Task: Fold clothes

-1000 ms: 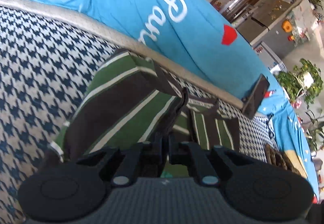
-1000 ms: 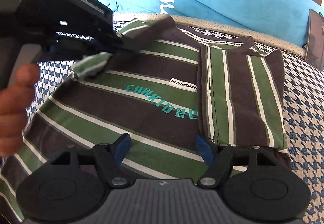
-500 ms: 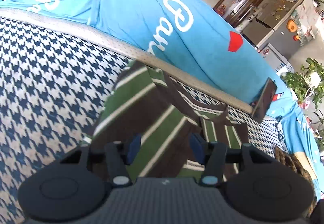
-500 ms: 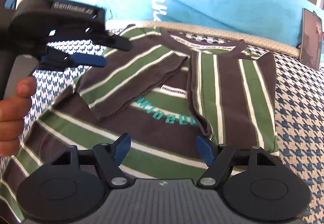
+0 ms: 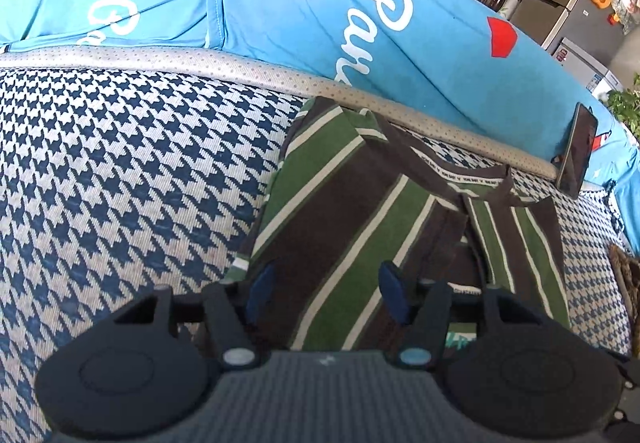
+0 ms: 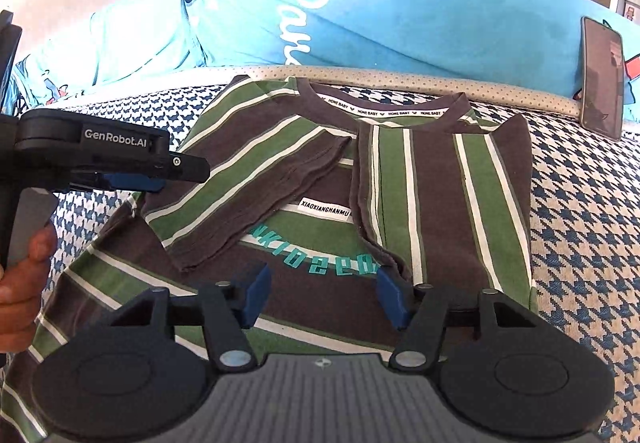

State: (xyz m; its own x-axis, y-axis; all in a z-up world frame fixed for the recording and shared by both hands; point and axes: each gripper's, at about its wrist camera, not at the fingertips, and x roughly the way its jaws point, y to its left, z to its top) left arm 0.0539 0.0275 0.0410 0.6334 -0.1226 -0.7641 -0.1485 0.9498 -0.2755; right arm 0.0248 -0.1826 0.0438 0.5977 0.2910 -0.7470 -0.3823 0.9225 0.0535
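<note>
A brown, green and white striped T-shirt (image 6: pixel 432 203) lies face up on the houndstooth cover (image 6: pixel 580 223), collar toward the cushions. Its right side is folded inward, and its left sleeve (image 6: pixel 248 179) lies folded across the chest. My left gripper (image 6: pixel 180 177) hovers at the shirt's left edge, jaws opening and holding nothing. In the left wrist view the left gripper (image 5: pixel 326 283) stands just above the folded sleeve (image 5: pixel 340 223). My right gripper (image 6: pixel 322 285) hangs over the shirt's lower chest, jaws closing with no cloth pinched between the pads.
Blue printed cushions (image 6: pixel 380 15) run along the back behind a grey dotted edge. A dark phone (image 6: pixel 602 79) leans against them at the right. A person's hand (image 6: pixel 20 283) holds the left gripper's handle. A brown woven thing (image 5: pixel 624 275) sits at the far right.
My left gripper has let go of the left sleeve, which now lies flat across the chest, and has drawn back to the left. The right gripper's jaws have narrowed.
</note>
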